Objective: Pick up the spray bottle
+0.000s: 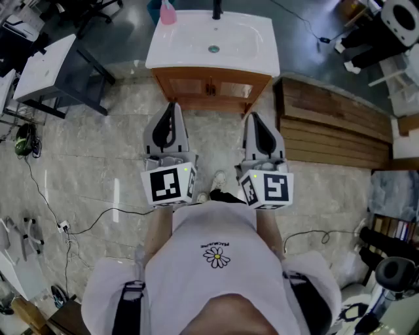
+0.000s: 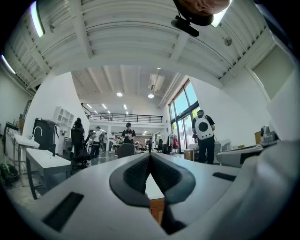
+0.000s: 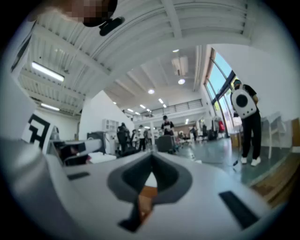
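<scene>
From my head, looking down, I hold my left gripper and my right gripper out in front of me, side by side over the stone floor. Both point at a white sink that sits on a brown wooden cabinet. The pink spray bottle stands on the back left corner of the sink, to the left of the black tap. It is well apart from both grippers, and neither one touches it. Brown wooden planks lie on the floor to the right, and a white table stands to the left. In the left gripper view, my left gripper has its two dark fingers pressed together with nothing in them. A person with a white backpack stands far off. In the right gripper view, my right gripper is closed too and holds nothing. A bit of brown wood shows low in the gap behind the tips.
</scene>
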A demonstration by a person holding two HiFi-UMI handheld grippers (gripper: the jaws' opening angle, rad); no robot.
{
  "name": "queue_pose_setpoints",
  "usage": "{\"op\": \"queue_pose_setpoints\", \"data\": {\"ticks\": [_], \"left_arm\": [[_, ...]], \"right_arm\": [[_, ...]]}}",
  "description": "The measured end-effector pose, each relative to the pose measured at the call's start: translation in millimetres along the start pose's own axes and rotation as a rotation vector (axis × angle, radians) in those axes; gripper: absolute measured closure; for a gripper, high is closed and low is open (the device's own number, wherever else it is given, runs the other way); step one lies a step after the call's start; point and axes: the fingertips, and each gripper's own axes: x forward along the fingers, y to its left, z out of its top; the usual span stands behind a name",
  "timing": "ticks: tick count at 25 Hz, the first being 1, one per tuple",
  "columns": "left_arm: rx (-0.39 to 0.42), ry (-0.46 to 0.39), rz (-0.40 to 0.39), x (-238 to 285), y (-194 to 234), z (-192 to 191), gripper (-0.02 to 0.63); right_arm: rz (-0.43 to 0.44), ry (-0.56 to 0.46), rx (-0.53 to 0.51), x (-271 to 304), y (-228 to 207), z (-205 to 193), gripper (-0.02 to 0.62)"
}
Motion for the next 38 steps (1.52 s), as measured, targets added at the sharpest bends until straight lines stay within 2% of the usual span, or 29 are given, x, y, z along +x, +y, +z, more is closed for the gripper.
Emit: {"op": "queue_pose_setpoints", "data": {"ticks": [10, 15, 23, 31, 38], "left_arm": [[-0.016, 0.023, -0.009, 7, -2, -8, 0.586], [-0.028, 0.027, 0.002, 11, 1, -14, 0.586], [-0.026, 0.043, 0.003, 25, -4, -19, 0.586], [-0.016, 0.019, -0.017, 46, -25, -17, 0.586], [0.002, -0.022, -0.014, 62, -35, -4, 0.586]], "right_arm": [[0.02, 0.006, -0.002, 5, 1, -2, 0.566], [0.084, -0.005, 0.008, 9, 8, -4, 0.566], [0.089, 0.001, 0.0, 18, -2, -8, 0.566], [0.121, -0.037, 0.033, 26, -19, -2, 0.566], [0.134, -0.075, 0.014, 24, -32, 10, 0.566]]}}
